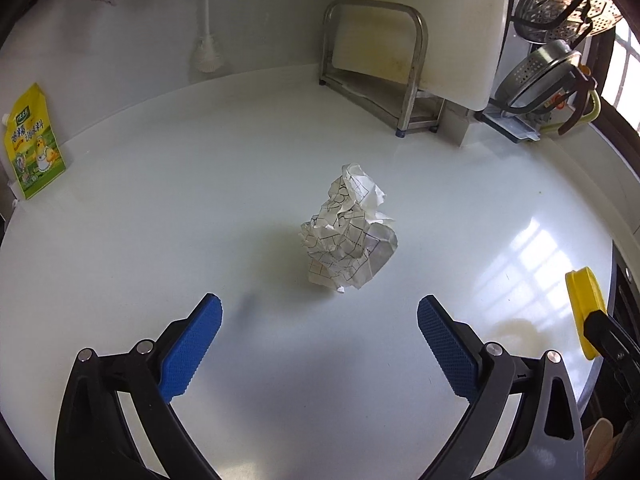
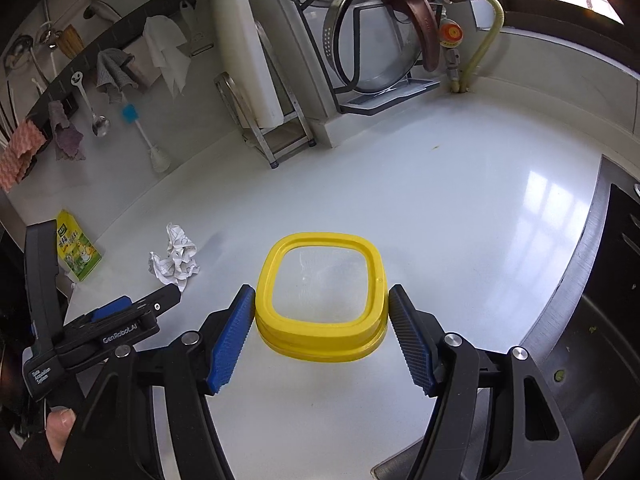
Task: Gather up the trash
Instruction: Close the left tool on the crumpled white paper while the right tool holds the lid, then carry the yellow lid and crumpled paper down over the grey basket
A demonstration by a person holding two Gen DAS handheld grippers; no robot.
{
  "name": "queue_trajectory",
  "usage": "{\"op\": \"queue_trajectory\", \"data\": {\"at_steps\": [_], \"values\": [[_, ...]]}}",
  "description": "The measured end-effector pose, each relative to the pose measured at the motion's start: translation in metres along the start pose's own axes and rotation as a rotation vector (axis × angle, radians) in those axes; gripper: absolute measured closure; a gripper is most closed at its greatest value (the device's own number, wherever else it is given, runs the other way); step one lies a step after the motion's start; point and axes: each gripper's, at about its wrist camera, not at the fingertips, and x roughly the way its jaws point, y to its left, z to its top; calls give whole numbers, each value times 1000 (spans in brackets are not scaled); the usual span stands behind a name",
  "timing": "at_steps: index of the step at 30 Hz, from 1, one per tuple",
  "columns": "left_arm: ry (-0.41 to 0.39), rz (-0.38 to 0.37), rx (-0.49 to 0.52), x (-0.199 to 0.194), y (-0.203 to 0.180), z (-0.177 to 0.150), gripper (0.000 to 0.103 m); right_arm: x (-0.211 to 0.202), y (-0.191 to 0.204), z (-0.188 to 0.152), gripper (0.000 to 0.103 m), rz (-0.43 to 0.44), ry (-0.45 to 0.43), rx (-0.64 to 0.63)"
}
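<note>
Two grippers, left gripper (image 1: 320, 314) empty, right gripper (image 2: 320, 312) gripping one yellow container (image 2: 322, 304), one crumpled paper (image 1: 348, 228)

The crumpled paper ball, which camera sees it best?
The left wrist view: the crumpled paper ball sits big and central on the countertop, ahead of the open left claw, so its grid lines show. The right wrist view shows it small, far left.
</note>
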Motion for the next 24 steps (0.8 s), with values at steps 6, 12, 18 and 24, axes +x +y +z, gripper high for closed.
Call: {"op": "queue_trajectory", "data": {"at_steps": [6, 12, 18, 24], "values": [[17, 38, 4, 19, -13, 12, 7, 4, -9, 1, 37, 30, 14, 47], [11, 76, 17, 31, -18, 22, 9, 4, -10, 2, 37, 44, 14, 53], [41, 48, 14, 40, -18, 26, 43, 6, -10, 2, 37, 46, 19, 51], [13, -3, 7, 31, -16, 23, 68, 8, -6, 0, 37, 40, 18, 27]]}}
